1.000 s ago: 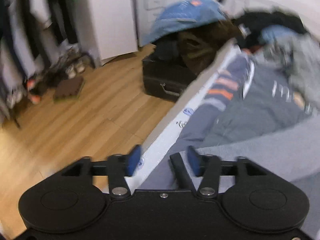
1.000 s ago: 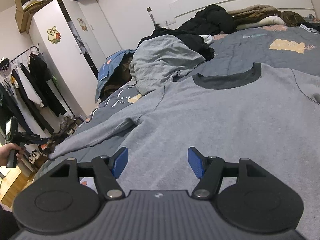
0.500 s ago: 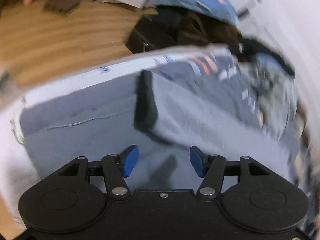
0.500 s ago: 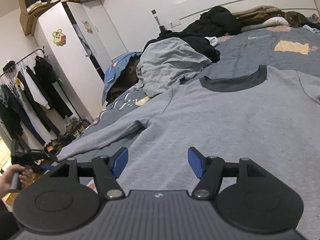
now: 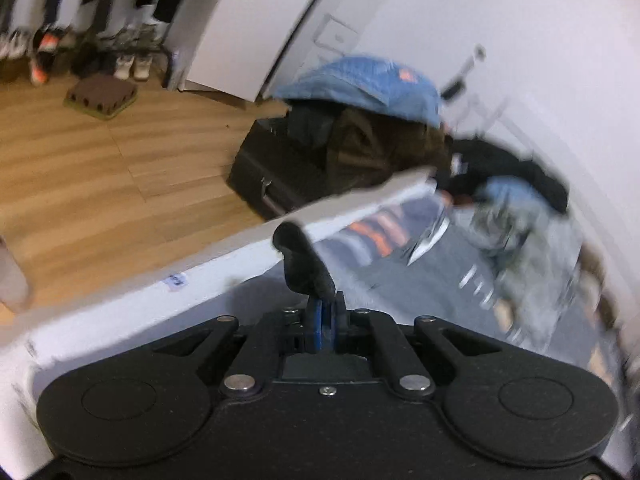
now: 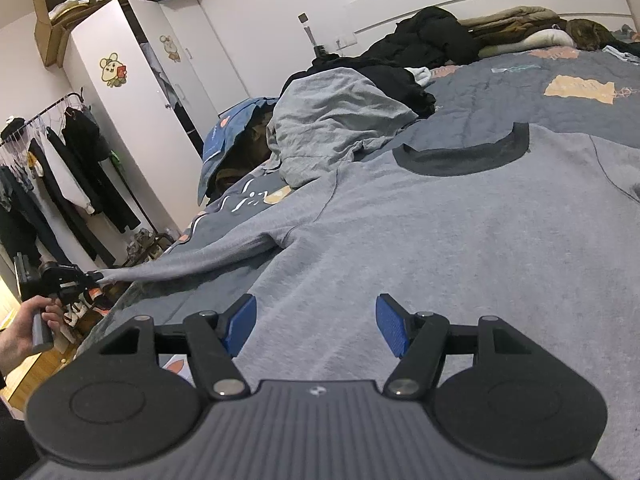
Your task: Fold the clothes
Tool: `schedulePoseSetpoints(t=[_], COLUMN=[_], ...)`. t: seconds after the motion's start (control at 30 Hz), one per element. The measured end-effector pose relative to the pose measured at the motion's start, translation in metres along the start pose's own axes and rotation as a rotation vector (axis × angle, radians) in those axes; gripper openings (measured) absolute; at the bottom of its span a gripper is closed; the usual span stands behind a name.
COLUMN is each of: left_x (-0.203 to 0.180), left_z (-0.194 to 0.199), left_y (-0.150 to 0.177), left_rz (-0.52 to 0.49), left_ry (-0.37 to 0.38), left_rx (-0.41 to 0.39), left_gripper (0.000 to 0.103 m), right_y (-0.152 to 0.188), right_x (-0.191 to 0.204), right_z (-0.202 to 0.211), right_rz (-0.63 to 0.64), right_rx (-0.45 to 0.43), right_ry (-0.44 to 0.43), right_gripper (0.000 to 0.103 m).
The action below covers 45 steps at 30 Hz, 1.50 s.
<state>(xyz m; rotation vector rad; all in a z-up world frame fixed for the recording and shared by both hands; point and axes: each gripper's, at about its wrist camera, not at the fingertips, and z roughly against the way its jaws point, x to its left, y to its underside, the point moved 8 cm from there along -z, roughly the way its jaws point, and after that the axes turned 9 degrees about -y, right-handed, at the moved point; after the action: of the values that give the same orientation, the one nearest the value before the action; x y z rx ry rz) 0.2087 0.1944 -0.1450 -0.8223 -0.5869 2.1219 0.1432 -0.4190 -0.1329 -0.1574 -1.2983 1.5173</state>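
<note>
My left gripper (image 5: 325, 322) has just closed on the dark cuff (image 5: 304, 260) of the grey sweatshirt (image 6: 440, 248) spread on the bed (image 6: 500, 92), my right gripper (image 6: 315, 326) hovering open above its body; the thin pinch may slip when pulled.

White wardrobe (image 6: 120, 128), clothes rack (image 6: 48, 184), black suitcase (image 5: 280, 168), wooden floor (image 5: 100, 168).

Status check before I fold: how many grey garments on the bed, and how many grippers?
Grey garments: 2, the sweatshirt and a crumpled top
Grippers: 2, the left gripper, jaws just closed on the sweatshirt's cuff, and the right gripper, open
Total: 4
</note>
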Motion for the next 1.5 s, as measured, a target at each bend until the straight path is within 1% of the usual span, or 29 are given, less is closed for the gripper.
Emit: schedulePoseSetpoints(t=[0.03,0.07,0.1,0.13,0.17,0.2,0.23,0.3,0.33,0.4,0.47,0.5,0.6,0.67,0.77,0.83,0.9,0.97,1.13,1.17,1.2,1.23,1.27,1.3,1.33,1.47,1.5], left_x=[0.002,0.008,0.015,0.022,0.029,0.036,0.040,0.034,0.019,-0.026,-0.084,-0.116,-0.210,-0.265,-0.332,-0.368,-0.398,-0.419,-0.454,-0.458,-0.461,-0.463,-0.463,-0.463,-0.463,-0.471,-0.472], left_z=[-0.007,-0.012,-0.016,-0.015,-0.012,-0.005,0.003,0.019,0.024,0.030,0.032,0.030,0.015,-0.006,-0.042,-0.061,-0.084,-0.105,-0.144,-0.152,-0.159,-0.165,-0.169,-0.173,-0.177,-0.179,-0.179], left_y=[0.006,0.014,0.021,0.027,0.030,0.030,0.027,0.016,0.010,-0.002,-0.008,-0.005,0.018,0.040,0.071,0.088,0.106,0.121,0.147,0.152,0.157,0.160,0.160,0.159,0.157,0.130,0.126], left_rz=[-0.025,-0.028,-0.021,-0.006,0.009,0.025,0.036,0.027,-0.018,-0.145,-0.266,-0.323,-0.530,-0.659,-0.772,-0.825,-0.881,-0.941,-1.060,-1.086,-1.108,-1.124,-1.125,-1.125,-1.121,-1.048,-1.036], left_ry=[-0.012,-0.045,-0.083,-0.101,-0.114,-0.134,-0.148,-0.139,-0.115,-0.050,0.024,0.068,0.179,0.213,0.254,0.289,0.297,0.287,0.257,0.250,0.245,0.241,0.237,0.233,0.231,0.231,0.226], left_rx=[0.054,0.114,0.157,0.175,0.169,0.146,0.118,0.068,0.062,0.051,0.028,0.026,0.032,0.055,0.096,0.113,0.125,0.129,0.146,0.148,0.157,0.165,0.167,0.168,0.166,0.094,0.075], left_gripper=[0.008,0.009,0.016,0.026,0.032,0.046,0.051,0.051,0.051,0.051,0.051,0.051,0.051,0.051,0.051,0.051,0.051,0.051,0.051,0.051,0.042,0.020,0.013,0.009,0.003,0.002,0.000], right_y=[0.000,0.000,0.000,0.000,-0.001,-0.001,-0.002,-0.004,-0.006,-0.008,-0.011,-0.012,-0.016,-0.018,-0.019,-0.018,-0.018,-0.017,-0.011,-0.009,-0.007,-0.006,-0.005,-0.004,-0.003,-0.002,-0.003], right_x=[0.000,0.000,0.000,0.000,0.000,0.000,0.001,0.001,0.001,0.001,0.001,0.000,0.000,0.000,-0.001,-0.001,-0.003,-0.006,-0.014,-0.015,-0.016,-0.018,-0.019,-0.020,-0.020,-0.018,-0.018], right_z=[0.000,0.000,0.000,0.000,0.000,0.001,0.001,0.004,0.005,0.007,0.008,0.009,0.011,0.012,0.013,0.013,0.013,0.012,0.009,0.009,0.008,0.008,0.007,0.007,0.008,0.010,0.011], right_rz=[-0.002,-0.003,-0.002,-0.001,0.000,0.001,0.000,-0.004,-0.006,-0.010,-0.019,-0.025,-0.036,-0.041,-0.041,-0.033,-0.034,-0.046,-0.074,-0.080,-0.087,-0.094,-0.100,-0.107,-0.113,-0.112,-0.109], right_rx=[-0.001,-0.001,0.000,0.002,0.003,0.002,-0.001,-0.012,-0.017,-0.028,-0.036,-0.041,-0.054,-0.060,-0.063,-0.056,-0.057,-0.056,-0.041,-0.036,-0.031,-0.029,-0.027,-0.026,-0.025,-0.029,-0.033], right_ry=[-0.001,-0.001,-0.001,-0.002,-0.003,-0.004,-0.005,-0.012,-0.014,-0.019,-0.020,-0.021,-0.024,-0.026,-0.024,-0.024,-0.020,-0.025,-0.032,-0.033,-0.033,-0.033,-0.034,-0.036,-0.038,-0.048,-0.051], right_gripper=[0.065,0.065,0.065,0.065,0.065,0.065,0.065,0.065,0.065,0.065,0.065,0.065,0.065,0.065,0.065,0.065,0.066,0.066,0.066,0.066,0.066,0.066,0.066,0.066,0.066,0.066,0.066])
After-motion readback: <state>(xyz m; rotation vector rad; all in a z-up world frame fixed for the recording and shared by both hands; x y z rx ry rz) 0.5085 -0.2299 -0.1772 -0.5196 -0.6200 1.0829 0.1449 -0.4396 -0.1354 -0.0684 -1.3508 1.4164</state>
